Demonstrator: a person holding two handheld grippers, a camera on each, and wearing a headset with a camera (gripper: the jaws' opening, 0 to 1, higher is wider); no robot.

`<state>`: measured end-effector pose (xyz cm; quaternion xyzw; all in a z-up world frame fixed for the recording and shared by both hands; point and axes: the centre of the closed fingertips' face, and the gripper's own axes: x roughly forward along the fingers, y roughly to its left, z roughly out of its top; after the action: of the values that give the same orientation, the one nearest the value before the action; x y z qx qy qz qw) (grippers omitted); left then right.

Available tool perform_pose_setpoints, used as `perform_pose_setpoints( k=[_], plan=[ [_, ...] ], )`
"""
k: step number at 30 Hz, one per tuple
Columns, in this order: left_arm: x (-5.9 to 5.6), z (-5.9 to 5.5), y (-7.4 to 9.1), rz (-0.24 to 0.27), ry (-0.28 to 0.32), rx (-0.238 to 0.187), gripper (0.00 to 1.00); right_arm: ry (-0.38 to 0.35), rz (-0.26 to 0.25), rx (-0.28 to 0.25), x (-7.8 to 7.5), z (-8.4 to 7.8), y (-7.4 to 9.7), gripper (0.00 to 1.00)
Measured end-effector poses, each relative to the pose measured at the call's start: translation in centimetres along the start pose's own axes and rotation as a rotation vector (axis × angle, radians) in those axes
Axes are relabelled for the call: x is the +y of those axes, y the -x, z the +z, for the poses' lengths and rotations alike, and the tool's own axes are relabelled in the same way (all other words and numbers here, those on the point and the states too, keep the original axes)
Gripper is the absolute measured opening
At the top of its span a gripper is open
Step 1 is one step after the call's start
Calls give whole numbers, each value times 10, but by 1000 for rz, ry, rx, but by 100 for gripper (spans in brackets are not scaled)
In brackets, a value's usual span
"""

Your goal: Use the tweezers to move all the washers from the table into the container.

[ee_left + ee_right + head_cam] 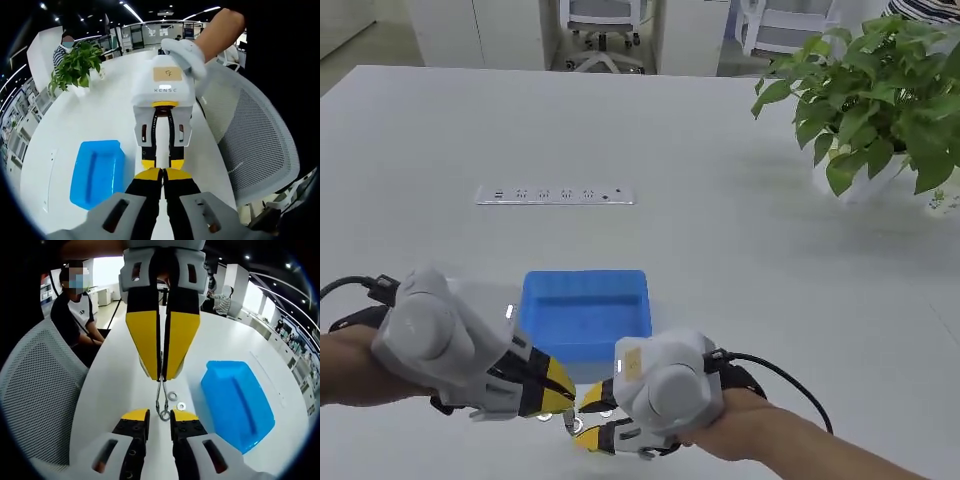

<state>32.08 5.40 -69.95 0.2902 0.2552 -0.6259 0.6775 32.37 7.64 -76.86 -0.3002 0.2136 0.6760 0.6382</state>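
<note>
My left gripper [570, 392] is shut on the handle end of thin metal tweezers [161, 392], as the right gripper view shows from above [162, 377]. The tweezer tips reach down to a washer [164, 415] on the white table, right between the slightly parted jaws of my right gripper [160, 415], which is open. Two more washers [172, 396] [181, 405] lie just beside the tips. The two grippers face each other nose to nose [164, 172] [585, 415]. The blue container [585, 310] stands just beyond them, a short way from the washers [576, 424].
A white power strip [555, 195] lies farther back on the table [740, 260]. A potted plant [875, 100] stands at the far right. A mesh chair [255, 135] is at the near table edge, and a person [75, 310] sits beside it.
</note>
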Motion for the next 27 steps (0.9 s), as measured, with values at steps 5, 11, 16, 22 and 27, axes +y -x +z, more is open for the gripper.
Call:
perform_pose_setpoints(
  k=[5, 11, 16, 22, 27],
  plan=[
    [-1, 0, 1, 3, 6, 3, 5, -14, -13, -7, -4, 3, -6, 17],
    [0, 1, 1, 4, 9, 1, 5, -29, -6, -9, -3, 5, -11, 14],
    [1, 2, 1, 6, 11, 0, 5, -27, -4, -1, -3, 4, -13, 12],
    [1, 2, 0, 1, 11, -3, 5, 5, -1, 43, -1, -1, -15, 12],
    [2, -1, 1, 4, 13, -2, 5, -28, -5, 33, -2, -1, -15, 11]
  ],
)
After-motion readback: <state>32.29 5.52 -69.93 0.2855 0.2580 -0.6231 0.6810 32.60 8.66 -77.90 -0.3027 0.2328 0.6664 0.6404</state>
